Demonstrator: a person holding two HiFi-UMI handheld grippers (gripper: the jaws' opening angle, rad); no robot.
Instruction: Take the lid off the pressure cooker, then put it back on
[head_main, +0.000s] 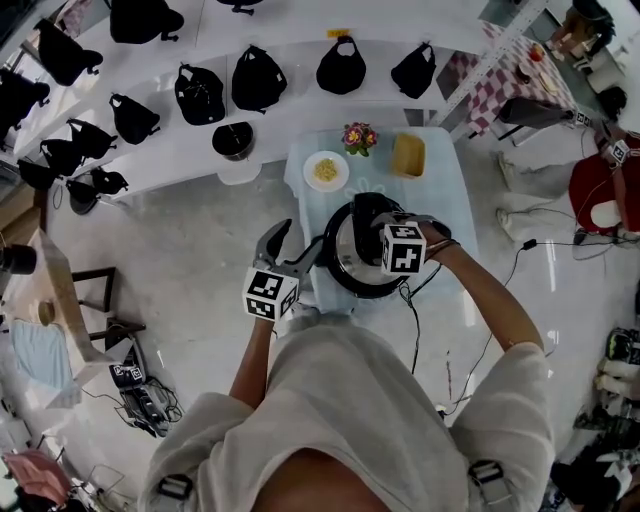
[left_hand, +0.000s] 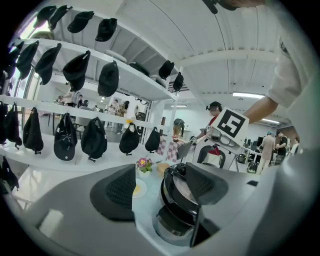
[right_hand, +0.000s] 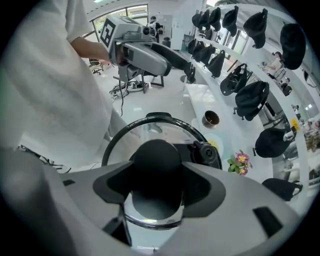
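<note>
The steel pressure cooker (head_main: 345, 262) stands on a small table with a pale blue cloth (head_main: 440, 180). Its glass lid (right_hand: 131, 131) with a black rim sits on the pot, a black valve (right_hand: 207, 152) at one edge. My right gripper (right_hand: 157, 182) points steeply down over it, and both pads lie against the round black knob (right_hand: 156, 162). In the head view the right gripper (head_main: 368, 222) covers the lid's middle. My left gripper (left_hand: 160, 192) is open beside the cooker (left_hand: 172, 220), its right finger (left_hand: 202, 184) in front of the pot's near side. From above, the left gripper (head_main: 297, 250) is at the cooker's left.
Behind the cooker on the table are a white plate of yellow food (head_main: 326, 170), a small pot of flowers (head_main: 359, 137) and a yellow container (head_main: 408, 155). White shelves (head_main: 190, 150) hung with black caps curve round the back. A cable (head_main: 415, 330) trails on the floor.
</note>
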